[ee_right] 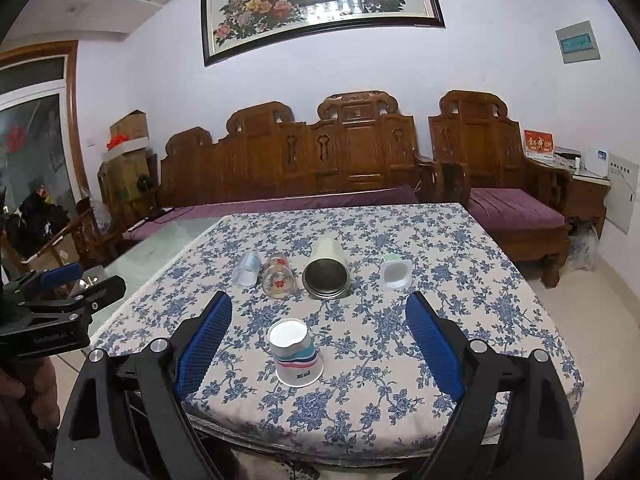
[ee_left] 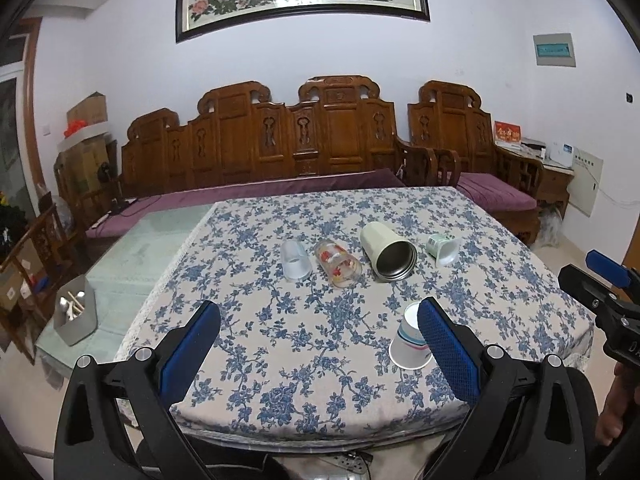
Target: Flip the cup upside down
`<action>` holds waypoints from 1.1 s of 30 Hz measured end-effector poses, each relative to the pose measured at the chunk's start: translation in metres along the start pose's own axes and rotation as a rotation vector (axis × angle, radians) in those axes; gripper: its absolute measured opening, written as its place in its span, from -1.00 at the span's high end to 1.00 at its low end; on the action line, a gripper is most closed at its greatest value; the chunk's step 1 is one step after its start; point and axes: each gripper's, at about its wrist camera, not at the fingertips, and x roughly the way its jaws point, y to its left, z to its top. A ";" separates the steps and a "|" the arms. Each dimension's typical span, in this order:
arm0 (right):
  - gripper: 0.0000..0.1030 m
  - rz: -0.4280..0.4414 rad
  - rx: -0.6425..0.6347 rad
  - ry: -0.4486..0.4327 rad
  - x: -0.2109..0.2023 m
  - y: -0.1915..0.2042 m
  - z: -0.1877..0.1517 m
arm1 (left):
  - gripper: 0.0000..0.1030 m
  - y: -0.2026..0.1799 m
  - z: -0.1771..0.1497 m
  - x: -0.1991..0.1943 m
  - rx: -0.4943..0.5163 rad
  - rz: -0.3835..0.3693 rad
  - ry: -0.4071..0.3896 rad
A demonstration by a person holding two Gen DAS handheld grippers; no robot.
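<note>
Both wide open, gripping nothing: left gripper (ee_left: 320, 344), right gripper (ee_right: 320, 328). Paper cup (ee_right: 295, 354) upside down on floral tablecloth (ee_right: 400, 380), between right gripper's fingers. Beyond: four cups on their sides, including steel tumbler (ee_right: 327, 270).

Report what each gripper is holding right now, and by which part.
Nothing is held. The left gripper and right gripper are both open and empty; the striped paper cup stands upside down on the tablecloth, untouched.

Carved wooden sofa (ee_right: 320, 152) behind floral tablecloth (ee_right: 400, 240), peony painting (ee_right: 320, 4) above
</note>
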 end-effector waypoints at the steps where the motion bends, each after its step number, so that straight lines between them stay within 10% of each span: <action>1: -0.75 -0.002 -0.001 -0.002 -0.001 0.000 0.000 | -0.85 0.000 0.000 -0.002 -0.001 0.001 -0.005; 33: -0.75 -0.024 -0.010 -0.025 -0.003 0.003 0.001 | -0.85 0.000 0.003 -0.017 -0.018 -0.012 -0.061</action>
